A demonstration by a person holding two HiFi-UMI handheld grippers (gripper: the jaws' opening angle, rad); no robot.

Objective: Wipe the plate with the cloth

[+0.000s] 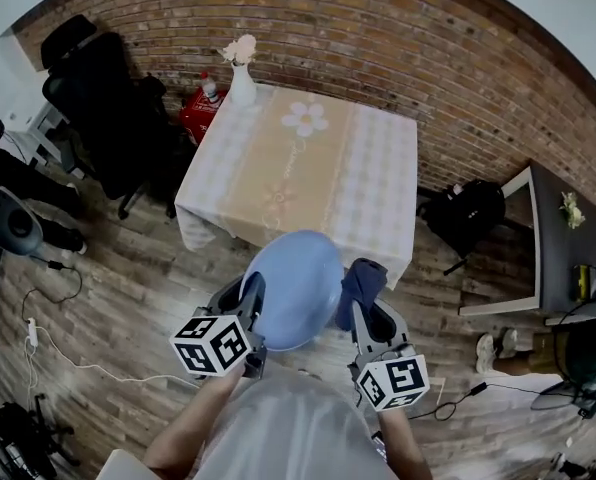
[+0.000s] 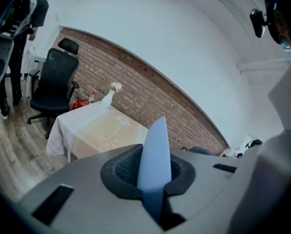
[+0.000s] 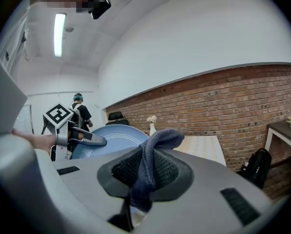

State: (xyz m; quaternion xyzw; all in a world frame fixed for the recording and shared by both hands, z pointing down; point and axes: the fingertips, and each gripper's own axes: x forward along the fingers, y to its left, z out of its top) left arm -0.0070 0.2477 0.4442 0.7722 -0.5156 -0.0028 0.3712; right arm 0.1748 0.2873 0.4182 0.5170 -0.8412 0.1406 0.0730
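Observation:
A light blue plate (image 1: 294, 288) is held in the air in front of the table, tilted on edge. My left gripper (image 1: 248, 303) is shut on the plate's left rim; in the left gripper view the plate (image 2: 154, 160) stands edge-on between the jaws. My right gripper (image 1: 366, 306) is shut on a dark blue cloth (image 1: 361, 283), just right of the plate. The right gripper view shows the cloth (image 3: 153, 167) pinched and bulging out of the jaws, with the plate (image 3: 109, 140) and the left gripper (image 3: 79, 138) to its left.
A table (image 1: 378, 208) with a checked cloth stands ahead, a white vase with flowers (image 1: 242, 73) at its far left corner. A black office chair (image 1: 108, 108) is left of it, a black bag (image 1: 468, 218) and a dark side table (image 1: 563, 248) on the right. Cables lie on the wooden floor.

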